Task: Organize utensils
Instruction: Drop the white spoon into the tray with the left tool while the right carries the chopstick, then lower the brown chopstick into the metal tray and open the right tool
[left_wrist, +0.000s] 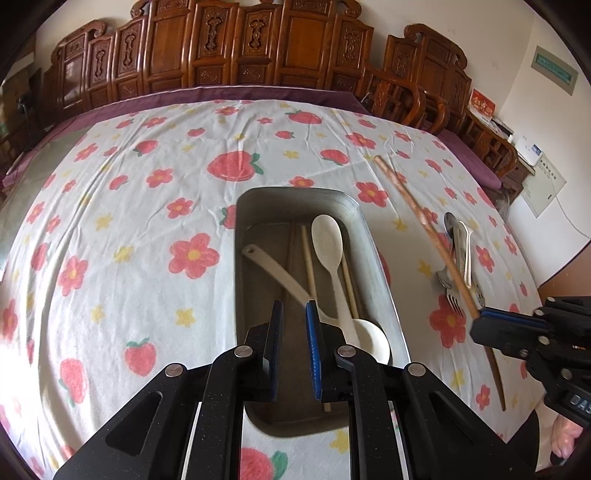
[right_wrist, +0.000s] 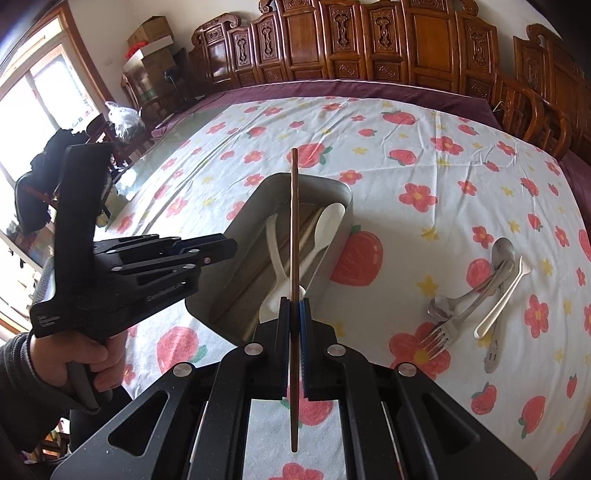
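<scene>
A grey metal tray (left_wrist: 373, 236) (right_wrist: 332, 258) sits mid-table and holds two white spoons (left_wrist: 328, 243) and pale wooden chopsticks (left_wrist: 308, 258). My left gripper (left_wrist: 293, 306) is open and empty, low over the tray's near end; it also shows in the right wrist view (right_wrist: 218, 245). My right gripper (right_wrist: 294, 301) is shut on a brown chopstick (right_wrist: 294, 221) and holds it in the air just right of the tray; the left wrist view shows this gripper (left_wrist: 480, 314) with the chopstick (left_wrist: 417, 214).
A pile of metal spoons (right_wrist: 498, 258), a fork (right_wrist: 439, 332) and a white spoon (right_wrist: 506, 295) lies on the strawberry-print cloth (left_wrist: 147, 221) right of the tray. Carved wooden chairs (left_wrist: 258, 44) line the far table edge.
</scene>
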